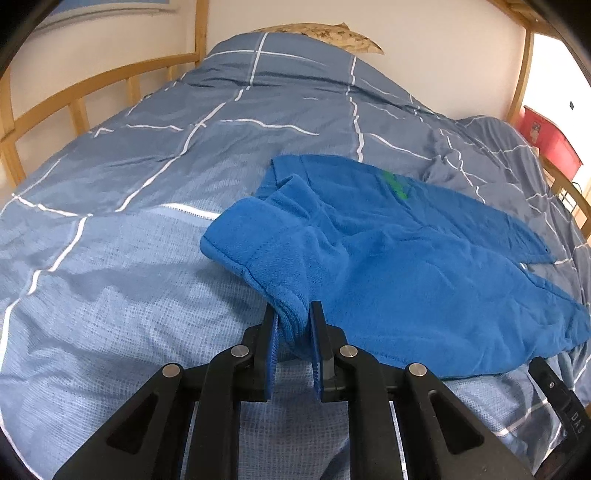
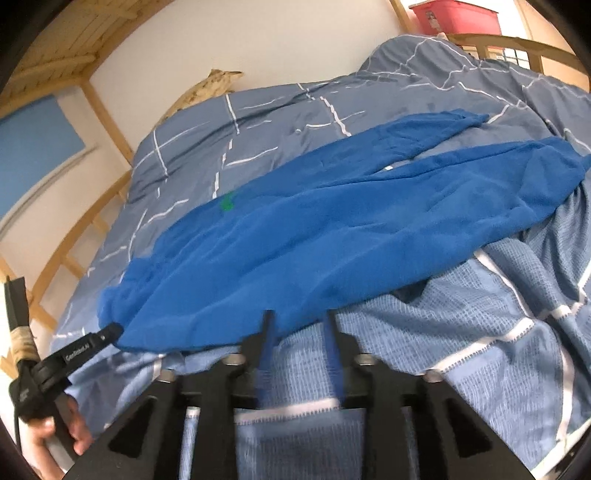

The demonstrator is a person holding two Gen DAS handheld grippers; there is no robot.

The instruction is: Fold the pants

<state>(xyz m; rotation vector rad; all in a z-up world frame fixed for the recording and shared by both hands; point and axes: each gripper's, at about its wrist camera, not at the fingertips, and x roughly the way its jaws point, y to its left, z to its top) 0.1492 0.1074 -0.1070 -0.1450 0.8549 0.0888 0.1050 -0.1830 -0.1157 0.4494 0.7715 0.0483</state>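
The blue fleece pants (image 1: 388, 258) lie spread across the bed, on a grey-blue duvet (image 1: 184, 129) crossed with white lines. A green logo (image 1: 397, 186) shows on the pants near the waistband end. The two legs run away from the waistband, side by side and slightly parted at the cuffs, toward the end of the bed where a red storage bin (image 1: 550, 142) stands beyond the wooden bed frame (image 1: 74, 96).

The left tongs (image 1: 293, 321) are closed narrow on a bunched fold of the waistband edge, with fleece pinched between both blue pads and lifted a little off the duvet.

The right tongs (image 2: 299, 325) stand wide apart with nothing between them. Their tips sit just at the near edge of the pants, around mid-length, over a lighter blue waffle-weave section of the bedding (image 2: 424, 332). That view is slightly blurred, so I cannot tell whether the tips touch the cloth.

A patterned pillow (image 1: 332, 35) rests against the wall beyond the duvet, on the far side from the pants.
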